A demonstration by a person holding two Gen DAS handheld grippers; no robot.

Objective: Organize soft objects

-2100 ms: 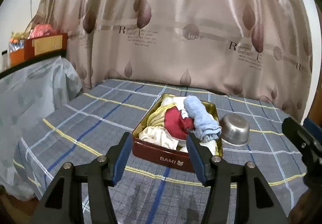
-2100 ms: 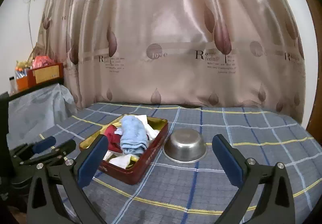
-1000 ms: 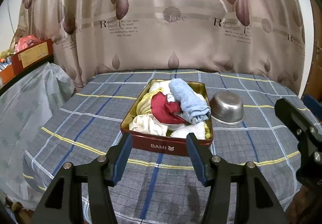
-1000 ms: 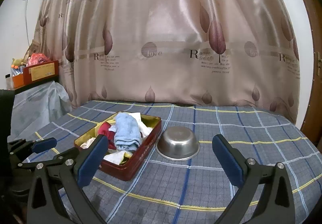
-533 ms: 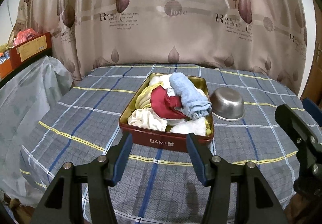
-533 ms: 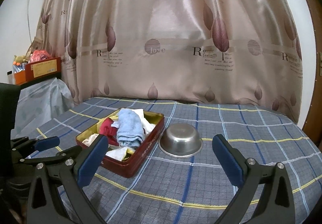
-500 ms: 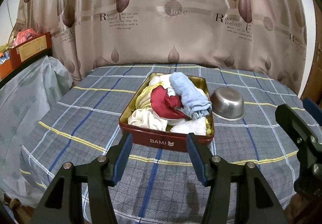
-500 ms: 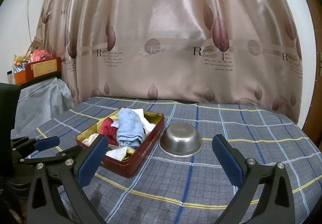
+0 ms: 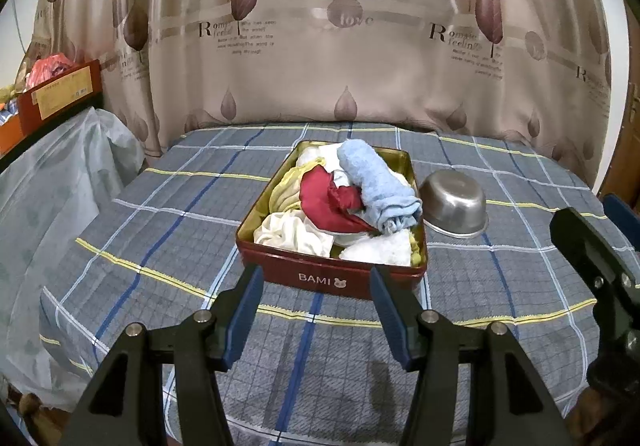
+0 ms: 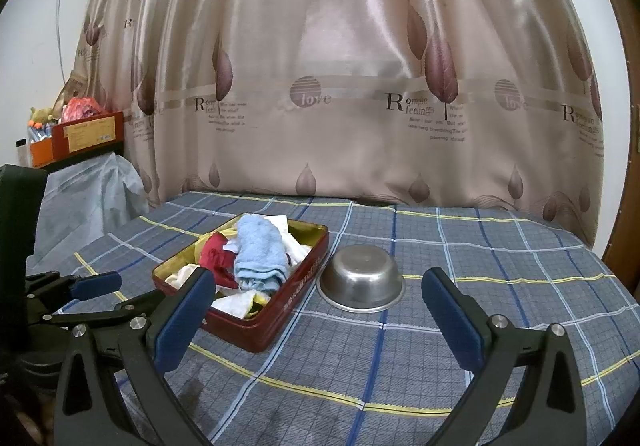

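Nearest the cameras, the left claw [image 9: 316,294] hangs empty with its jaws at a moderate gap, and the right claw [image 10: 316,296] hangs empty too, spread wide. Over the past two seconds both have drawn back and levelled out, so the checked table [image 9: 168,230] now shows more of its near edge, while neither claw has closed on anything. Just beyond the left claw sits the red tin [image 9: 332,274], still heaped with the soft things: a white cloth [image 9: 294,232] at the front, a red cloth [image 9: 328,201] in the middle, a rolled blue towel [image 9: 380,185] lying over the top. Just beside the tin stands an upturned steel bowl [image 9: 456,201], and behind it all hangs the curtain [image 9: 340,45]. Nothing in the tin has shifted; the retreat fits either sizing up the pile or leaving it gathered.
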